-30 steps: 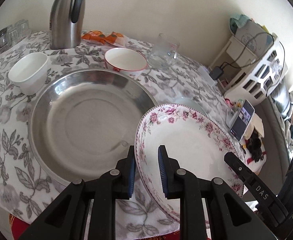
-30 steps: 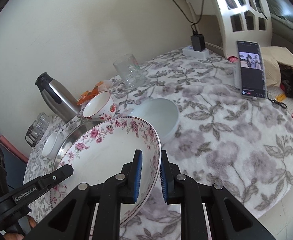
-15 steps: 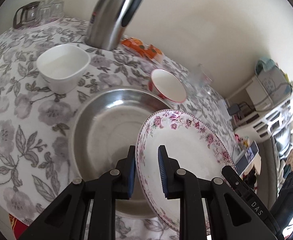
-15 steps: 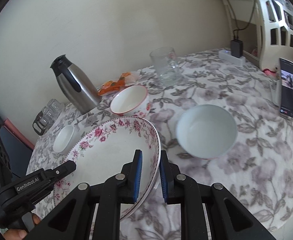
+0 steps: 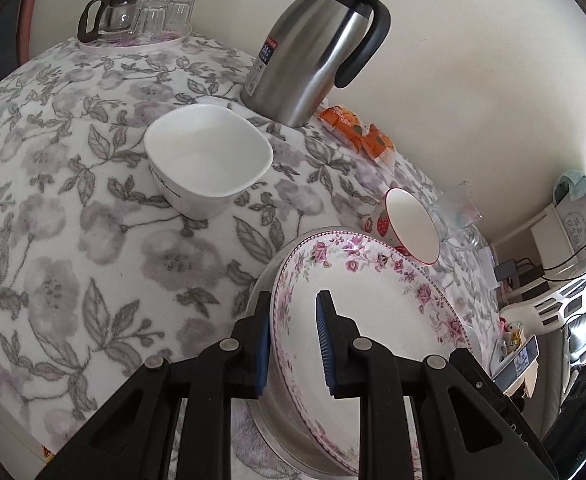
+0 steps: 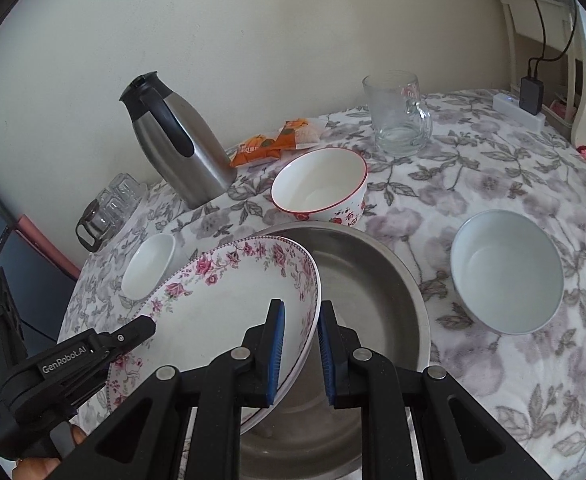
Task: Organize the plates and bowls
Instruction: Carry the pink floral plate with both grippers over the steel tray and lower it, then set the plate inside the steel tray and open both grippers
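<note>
A floral-rimmed plate (image 5: 373, 320) (image 6: 221, 300) is held tilted over a large steel dish (image 6: 365, 280) (image 5: 259, 292). My left gripper (image 5: 293, 340) is shut on its left rim; it also shows in the right wrist view (image 6: 133, 332). My right gripper (image 6: 299, 344) is shut on its right rim. A red-rimmed bowl (image 6: 321, 188) (image 5: 411, 226) stands behind the dish. A white square bowl (image 5: 209, 160) (image 6: 149, 266) sits to the left, a white round bowl (image 6: 507, 270) to the right.
A steel thermos jug (image 5: 321, 44) (image 6: 177, 140) stands at the back by the wall. Orange snack packets (image 6: 273, 144), a glass mug (image 6: 397, 114) and a tray of glasses (image 5: 137, 16) stand on the floral tablecloth (image 5: 53, 200). A white shelf (image 5: 573, 248) is right.
Both grippers carried the plate left over the steel dish and lowered it. The left view swung toward the square bowl and thermos; the plate covers most of the dish there.
</note>
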`<state>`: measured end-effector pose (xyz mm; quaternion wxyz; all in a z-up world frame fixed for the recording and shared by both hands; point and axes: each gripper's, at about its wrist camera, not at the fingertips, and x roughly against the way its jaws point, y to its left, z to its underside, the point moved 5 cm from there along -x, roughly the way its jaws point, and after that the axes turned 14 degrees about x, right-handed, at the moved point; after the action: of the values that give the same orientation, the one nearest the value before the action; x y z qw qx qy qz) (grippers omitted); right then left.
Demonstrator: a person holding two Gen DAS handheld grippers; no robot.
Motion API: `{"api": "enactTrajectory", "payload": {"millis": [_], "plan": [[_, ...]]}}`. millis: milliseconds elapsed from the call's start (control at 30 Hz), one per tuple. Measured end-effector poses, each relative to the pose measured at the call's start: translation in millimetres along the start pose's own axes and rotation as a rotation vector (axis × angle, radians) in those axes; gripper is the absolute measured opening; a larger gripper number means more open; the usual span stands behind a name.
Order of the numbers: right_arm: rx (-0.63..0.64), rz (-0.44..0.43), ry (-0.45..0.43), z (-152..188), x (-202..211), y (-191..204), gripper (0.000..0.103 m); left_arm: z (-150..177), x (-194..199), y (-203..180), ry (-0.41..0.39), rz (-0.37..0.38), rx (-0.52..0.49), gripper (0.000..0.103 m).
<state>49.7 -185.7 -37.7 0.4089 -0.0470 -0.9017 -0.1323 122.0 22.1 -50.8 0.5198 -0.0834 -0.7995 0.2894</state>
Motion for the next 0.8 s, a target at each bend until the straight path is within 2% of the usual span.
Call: {"api": "enactTrajectory", "payload": {"millis": [267, 800], "plan": [[-0.003, 0.007, 0.034, -1, -16, -6, 0.018, -3, -16, -3, 0.012, -0.038, -0.009, 0.022], [-0.016, 0.054, 0.106, 16, -34, -34, 0.018, 16, -49, -8, 0.09, -0.093, -0.054, 0.022]]}}
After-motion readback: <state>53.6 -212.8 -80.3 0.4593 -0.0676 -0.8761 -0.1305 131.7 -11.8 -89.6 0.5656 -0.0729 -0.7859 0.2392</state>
